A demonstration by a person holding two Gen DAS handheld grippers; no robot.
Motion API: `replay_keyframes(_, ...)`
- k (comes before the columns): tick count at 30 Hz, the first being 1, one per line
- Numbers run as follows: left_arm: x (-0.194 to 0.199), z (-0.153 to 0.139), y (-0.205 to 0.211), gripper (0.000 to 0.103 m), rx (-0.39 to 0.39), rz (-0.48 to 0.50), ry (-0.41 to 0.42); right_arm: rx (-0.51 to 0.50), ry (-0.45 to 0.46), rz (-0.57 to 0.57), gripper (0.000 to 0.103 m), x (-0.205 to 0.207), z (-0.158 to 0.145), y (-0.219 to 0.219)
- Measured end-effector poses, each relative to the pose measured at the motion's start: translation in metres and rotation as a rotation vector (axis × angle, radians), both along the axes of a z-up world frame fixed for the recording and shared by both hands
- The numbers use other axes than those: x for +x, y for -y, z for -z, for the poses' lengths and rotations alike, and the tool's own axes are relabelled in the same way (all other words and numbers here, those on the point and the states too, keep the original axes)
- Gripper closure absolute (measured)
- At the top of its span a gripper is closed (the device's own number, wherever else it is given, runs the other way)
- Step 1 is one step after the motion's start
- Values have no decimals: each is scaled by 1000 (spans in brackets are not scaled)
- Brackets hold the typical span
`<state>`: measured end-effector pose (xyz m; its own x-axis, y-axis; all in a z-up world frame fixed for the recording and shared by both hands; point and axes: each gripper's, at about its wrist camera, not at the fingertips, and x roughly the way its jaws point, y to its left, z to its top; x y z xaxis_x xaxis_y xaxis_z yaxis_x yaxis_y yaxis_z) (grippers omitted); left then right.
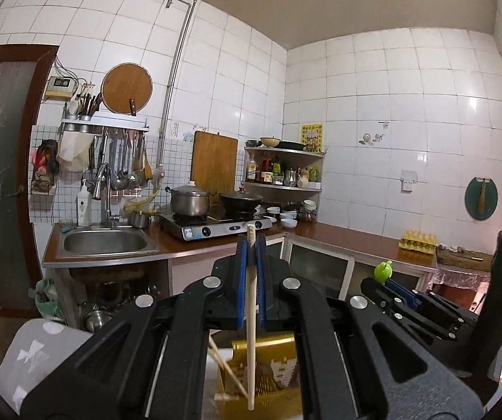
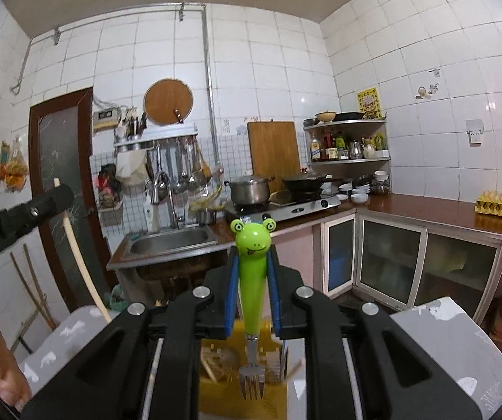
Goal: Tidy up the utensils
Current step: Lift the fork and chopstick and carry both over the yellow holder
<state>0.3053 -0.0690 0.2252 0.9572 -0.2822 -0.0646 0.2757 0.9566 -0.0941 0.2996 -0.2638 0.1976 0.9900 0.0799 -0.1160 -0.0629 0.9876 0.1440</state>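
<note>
Your left gripper (image 1: pixel 251 245) pinches a pale chopstick (image 1: pixel 251 315); your right gripper (image 2: pixel 252 255) pinches the frog-handled fork (image 2: pixel 252 280), tines down. Both hang above the yellow holder (image 1: pixel 271 367). Some chopsticks already inside; these two remain undeposited.

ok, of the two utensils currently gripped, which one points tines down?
The green frog-handled fork in the right gripper: its metal tines hang over the yellow holder. The left gripper holds a plain pale chopstick.
</note>
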Motion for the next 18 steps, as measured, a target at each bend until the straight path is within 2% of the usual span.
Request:
replay_keyframes(4, 29, 8, 10, 99, 5, -2, -8, 2, -1, 20, 87, 23, 4, -1)
replay_keyframes(7, 48, 25, 15, 99, 28, -15, -17, 0, -14, 27, 87, 39, 17, 1)
replay_keyframes(18, 86, 94, 10, 99, 40, 0, -159, -8, -143, 18, 87, 71, 70, 4)
